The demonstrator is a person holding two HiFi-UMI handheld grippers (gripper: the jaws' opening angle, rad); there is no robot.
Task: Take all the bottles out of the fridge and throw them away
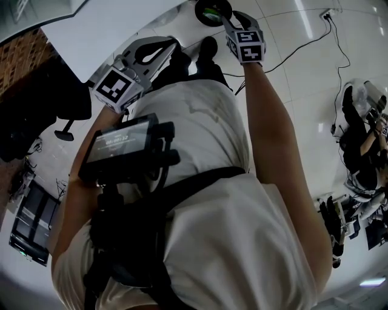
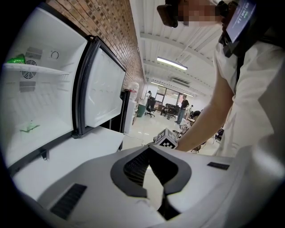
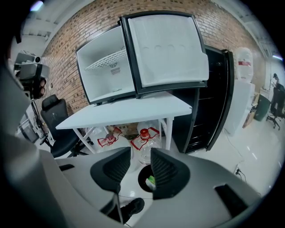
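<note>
My right gripper (image 3: 140, 159) stands open and empty right above a round black bin (image 3: 143, 174) on the floor. A green bottle (image 3: 151, 181) lies inside the bin. In the head view the same gripper (image 1: 223, 18) hangs over the bin (image 1: 199, 11) at the top edge. My left gripper (image 2: 150, 153) is shut with nothing between its pads, beside the open white fridge (image 2: 40, 102). A green object (image 2: 15, 59) sits on the fridge's upper shelf and a smaller green thing (image 2: 29, 128) lies lower down; what they are I cannot tell.
The fridge (image 3: 107, 67) stands on a white table (image 3: 129, 111) with its door (image 3: 167, 49) swung wide. Two big clear jugs with red caps (image 3: 143, 133) stand under the table. A black office chair (image 3: 62, 129) is at the left, a black cabinet (image 3: 213, 102) at the right.
</note>
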